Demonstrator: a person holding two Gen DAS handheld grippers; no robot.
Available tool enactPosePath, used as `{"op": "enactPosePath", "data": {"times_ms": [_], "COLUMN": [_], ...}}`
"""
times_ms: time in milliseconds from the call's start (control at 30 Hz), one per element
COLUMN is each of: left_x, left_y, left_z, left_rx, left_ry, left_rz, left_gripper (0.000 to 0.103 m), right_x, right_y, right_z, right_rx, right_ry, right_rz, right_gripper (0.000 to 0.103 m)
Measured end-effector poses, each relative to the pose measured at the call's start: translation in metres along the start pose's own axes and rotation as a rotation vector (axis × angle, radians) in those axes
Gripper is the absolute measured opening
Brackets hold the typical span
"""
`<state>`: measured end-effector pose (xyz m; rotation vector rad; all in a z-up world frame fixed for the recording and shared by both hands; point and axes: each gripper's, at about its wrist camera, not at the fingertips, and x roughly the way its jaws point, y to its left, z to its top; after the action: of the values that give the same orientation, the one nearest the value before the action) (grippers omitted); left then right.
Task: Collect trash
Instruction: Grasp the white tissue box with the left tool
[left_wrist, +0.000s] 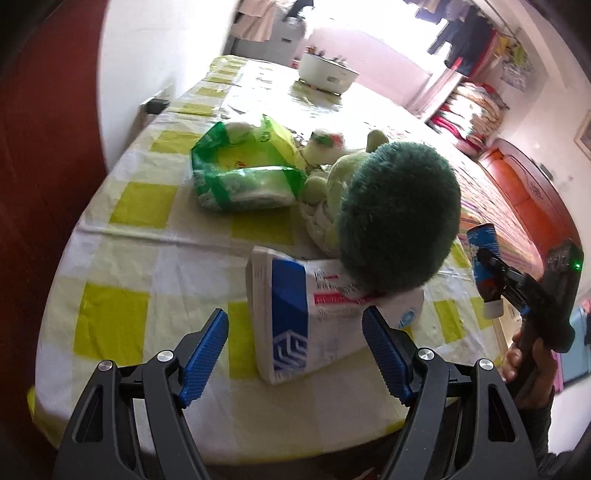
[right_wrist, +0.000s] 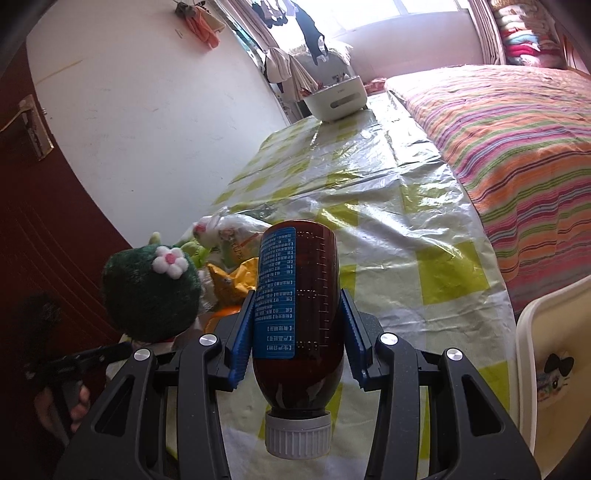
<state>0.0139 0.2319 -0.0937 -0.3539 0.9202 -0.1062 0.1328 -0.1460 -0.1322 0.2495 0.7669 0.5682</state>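
Currently: 1 brown plastic bottle (right_wrist: 299, 317), round-bodied, blue label, ribbed grey cap toward the camera, long axis along the right claw (right_wrist: 298, 325), which clamps it above the table (right_wrist: 424, 206). 1 white-and-blue carton (left_wrist: 295, 314) lies flat before the left claw (left_wrist: 295, 343), spread wide and empty. 1 fuzzy green plush (left_wrist: 399, 221).

The bench (left_wrist: 122, 229) carries a yellow-and-white checked cloth under clear plastic film. Lying on it: a white-and-blue carton (left_wrist: 295, 317) at the near edge, a green plastic bag (left_wrist: 243, 173), a green plush toy (left_wrist: 399, 218), and a white appliance (left_wrist: 327, 74) at the far end.
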Motion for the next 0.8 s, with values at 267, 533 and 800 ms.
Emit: {"op": "enactPosePath", "data": {"times_ms": [267,533,800], "left_x": [0.022,0.029,0.021], "left_y": [0.004,0.008,0.008], "left_z": [0.015,0.01,0.002], "left_rx": [0.083,0.045,0.02], "left_ry": [0.071,0.07,0.05], "left_rz": [-0.156,-0.232,-0.304], "left_gripper": [0.073,0.068,0.038], "right_x": [-0.019,-0.026,-0.03], "right_y": [0.01,0.013,0.012], "right_z": [-0.01,-0.011,-0.013], "right_rx": [-0.006,-0.012,-0.005], "right_ry": [-0.012,-0.026,-0.029], "right_rz": [0.011,-0.006,-0.013], "right_gripper": [0.042,0.042,0.042]}}
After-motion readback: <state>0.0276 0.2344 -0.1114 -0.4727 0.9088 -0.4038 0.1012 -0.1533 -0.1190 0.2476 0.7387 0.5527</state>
